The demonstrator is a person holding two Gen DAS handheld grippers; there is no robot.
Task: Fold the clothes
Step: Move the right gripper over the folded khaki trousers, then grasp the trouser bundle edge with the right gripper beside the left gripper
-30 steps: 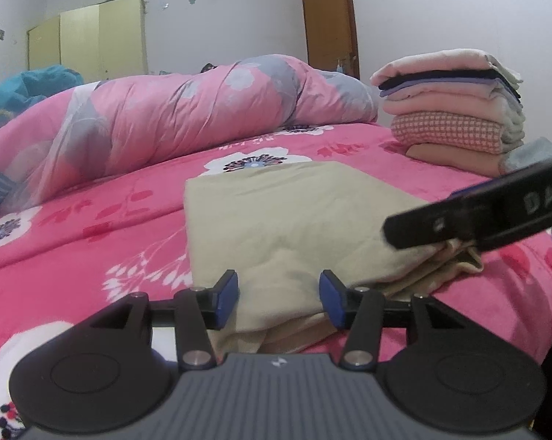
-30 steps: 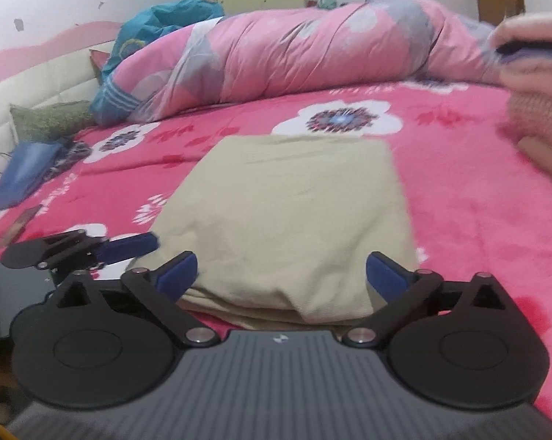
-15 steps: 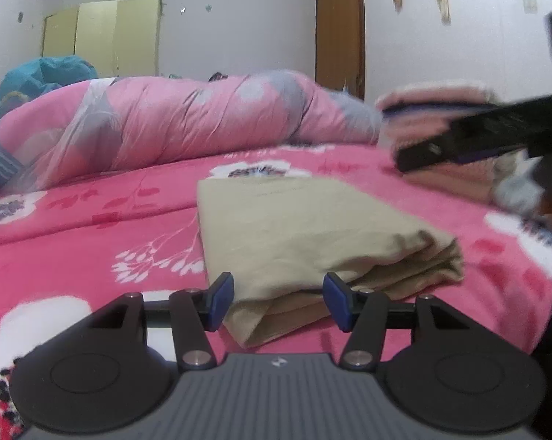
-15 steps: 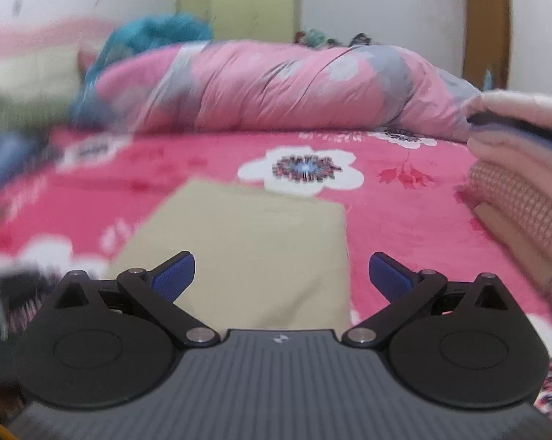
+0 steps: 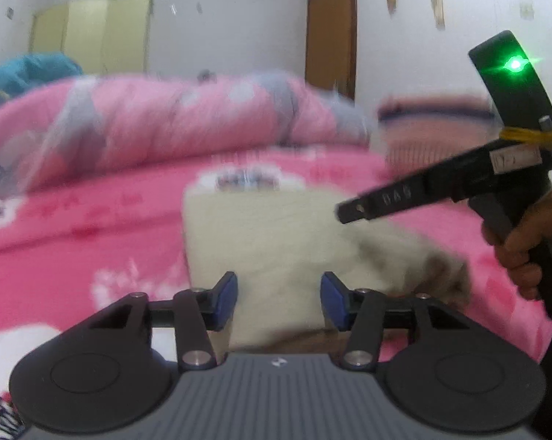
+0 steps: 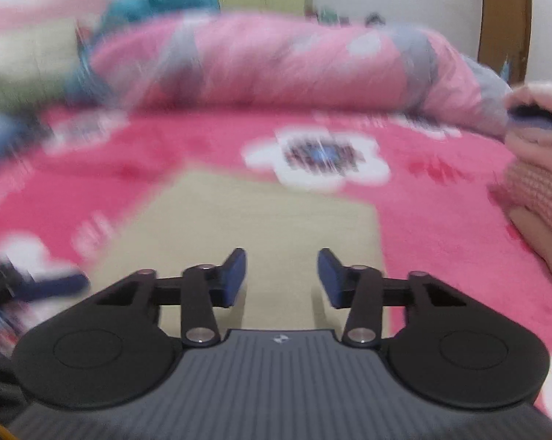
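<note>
The beige folded garment (image 6: 261, 227) lies on the pink floral bedspread (image 6: 441, 227), near the stack of folded clothes (image 6: 540, 168) — folding looks finished. The left gripper (image 5: 278, 299) is half open around its near edge; the right gripper (image 6: 281, 278), its jaws just narrowing, pinches nothing — next comes a firm two-sided grip to lift it.

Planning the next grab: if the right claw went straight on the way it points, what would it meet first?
Most likely the beige garment: the right claw aims down at it, jaws apart with nothing between them after just closing partway. Blur leaves depth unclear.

Both tongs (image 5: 278, 295) (image 6: 282, 278) half-open, unloaded.
</note>
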